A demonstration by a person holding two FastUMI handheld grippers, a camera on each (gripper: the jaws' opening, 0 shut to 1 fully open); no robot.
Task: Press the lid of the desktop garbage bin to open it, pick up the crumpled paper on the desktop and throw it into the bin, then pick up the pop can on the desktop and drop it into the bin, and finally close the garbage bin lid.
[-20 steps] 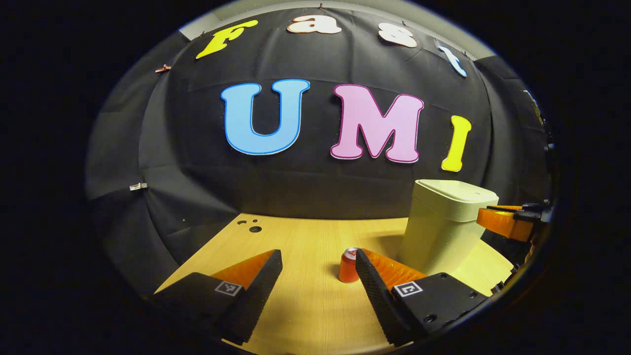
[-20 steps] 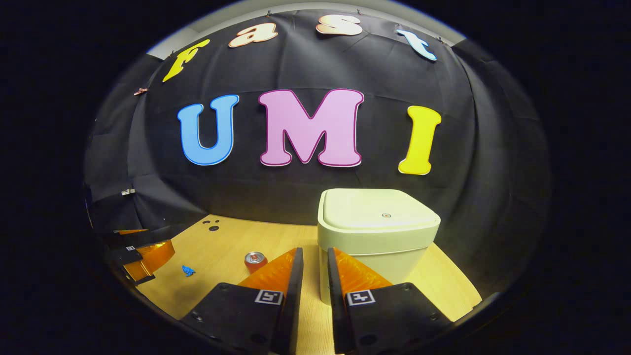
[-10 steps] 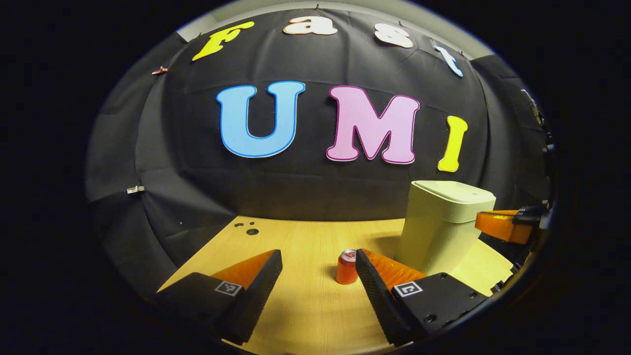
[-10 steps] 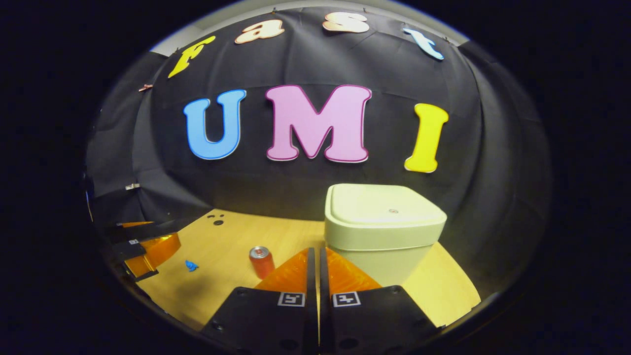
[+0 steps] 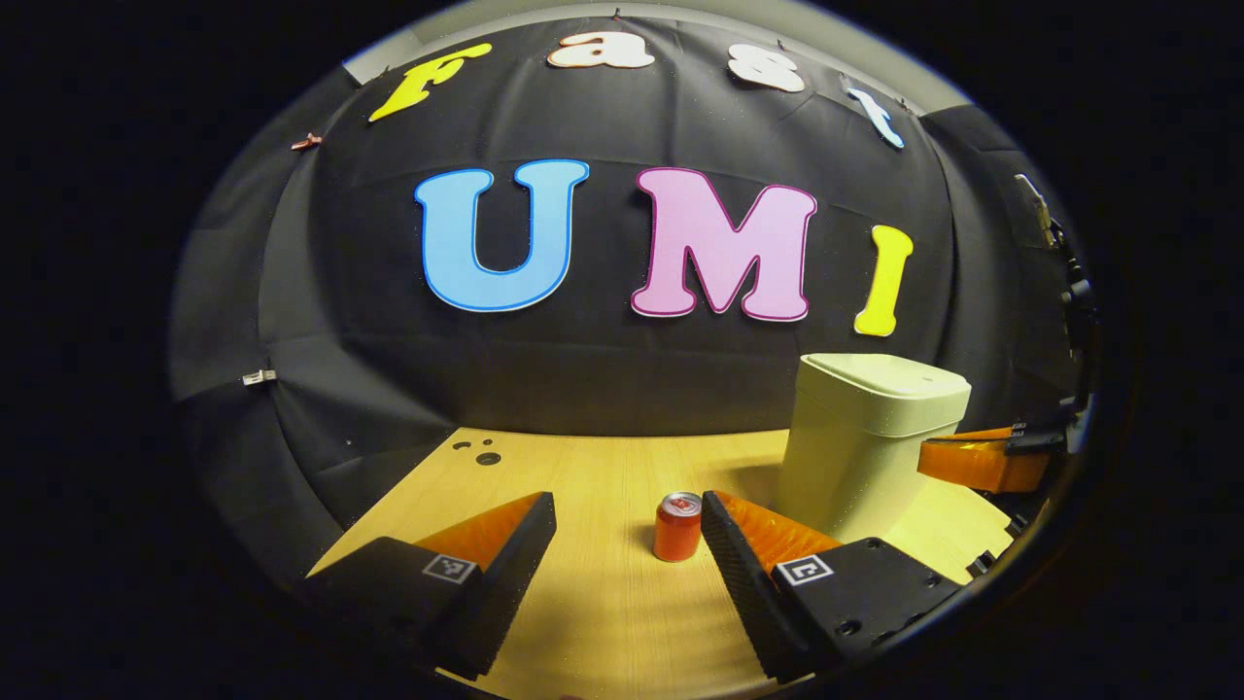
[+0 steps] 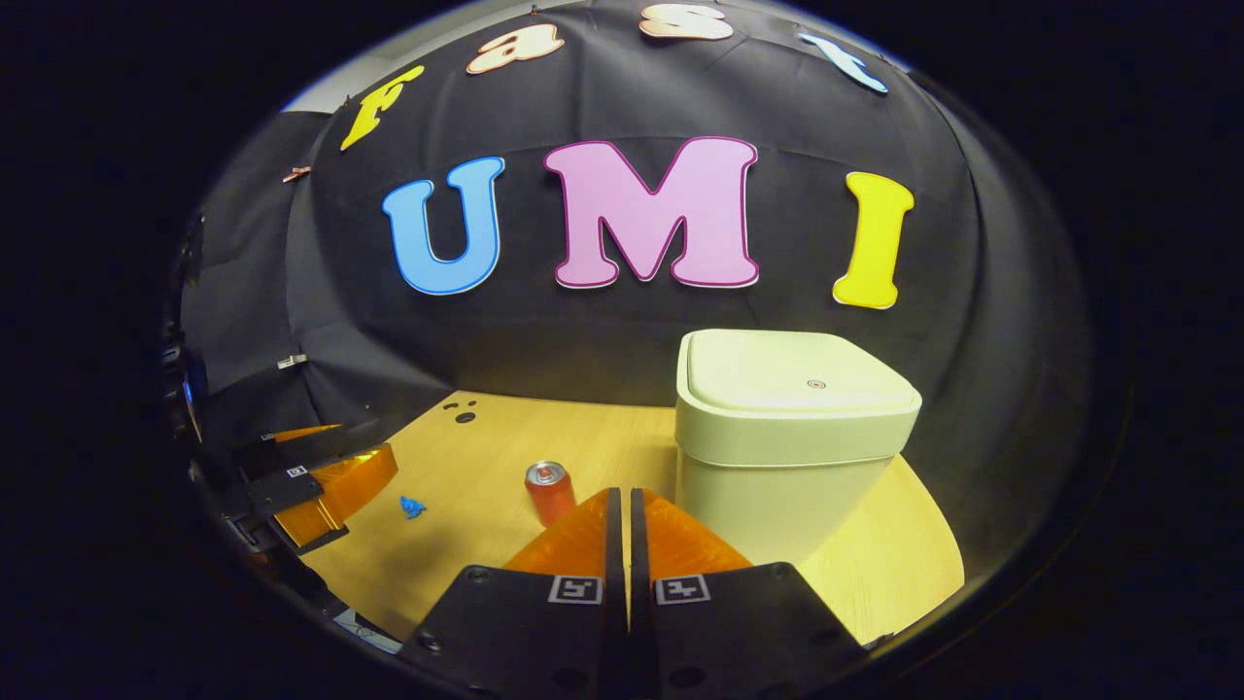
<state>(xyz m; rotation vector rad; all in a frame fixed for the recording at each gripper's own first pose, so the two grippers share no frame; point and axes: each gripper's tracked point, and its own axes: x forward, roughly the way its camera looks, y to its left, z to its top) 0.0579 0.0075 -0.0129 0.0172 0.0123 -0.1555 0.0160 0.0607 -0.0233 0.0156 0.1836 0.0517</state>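
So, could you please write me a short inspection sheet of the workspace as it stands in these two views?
Surface: wooden table, with small dark holes near its far edge.
Job's things: garbage bin upright, lid closed; pop can upright, left of the bin and apart from it; small blue scrap lying on the table, possibly the crumpled paper, too small to tell.
Clutter: nothing seen.
Grippers: left hand-held gripper open, empty, the can beyond its fingers; right hand-held gripper shut, empty, short of the bin.
Cables: nothing seen.
Surroundings: black cloth wall behind the table.
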